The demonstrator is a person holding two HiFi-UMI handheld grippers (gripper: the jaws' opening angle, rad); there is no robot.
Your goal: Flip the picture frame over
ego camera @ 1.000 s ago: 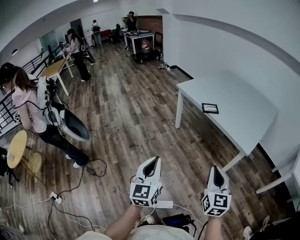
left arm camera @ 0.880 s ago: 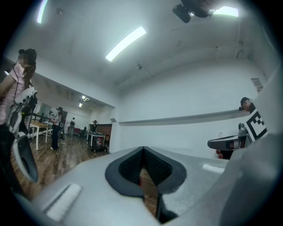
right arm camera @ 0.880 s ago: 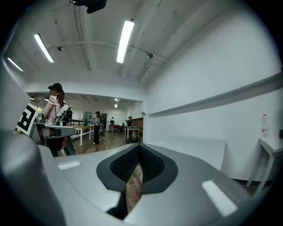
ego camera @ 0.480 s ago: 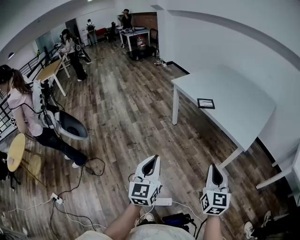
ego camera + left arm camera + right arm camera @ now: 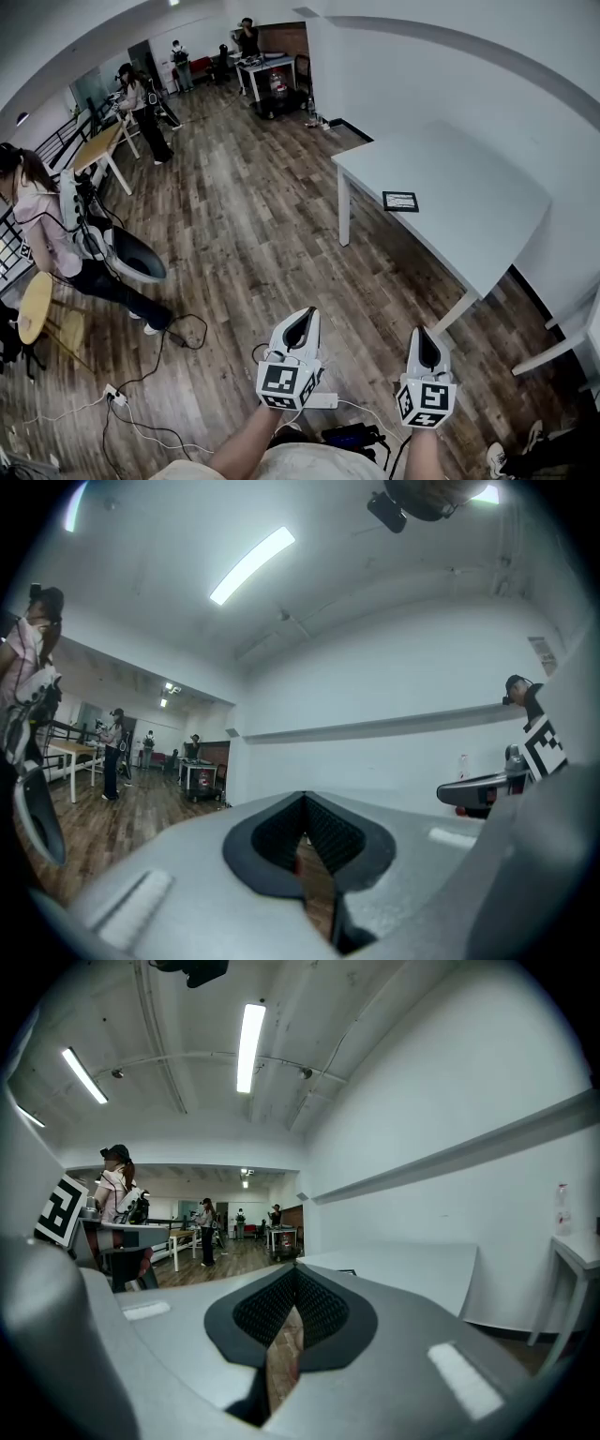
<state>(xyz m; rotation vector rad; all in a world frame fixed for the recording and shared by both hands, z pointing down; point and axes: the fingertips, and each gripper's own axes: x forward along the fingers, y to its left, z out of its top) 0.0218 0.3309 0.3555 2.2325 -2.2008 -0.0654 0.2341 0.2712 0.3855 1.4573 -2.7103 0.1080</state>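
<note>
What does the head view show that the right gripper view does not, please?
Only the head view: a floor power strip, a yellow stool. Only the right gripper view: ceiling strip lights, and the right hand-held gripper with jaws shut, empty. Both: the white table, the picture frame on it, the wooden floor.

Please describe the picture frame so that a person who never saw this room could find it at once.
Find the large white table beside the wall on the right of the room. On its top, toward the edge facing the open wooden floor, lies the picture frame. It is a small flat rectangle with a dark border and pale middle, the only thing on that table.
</note>
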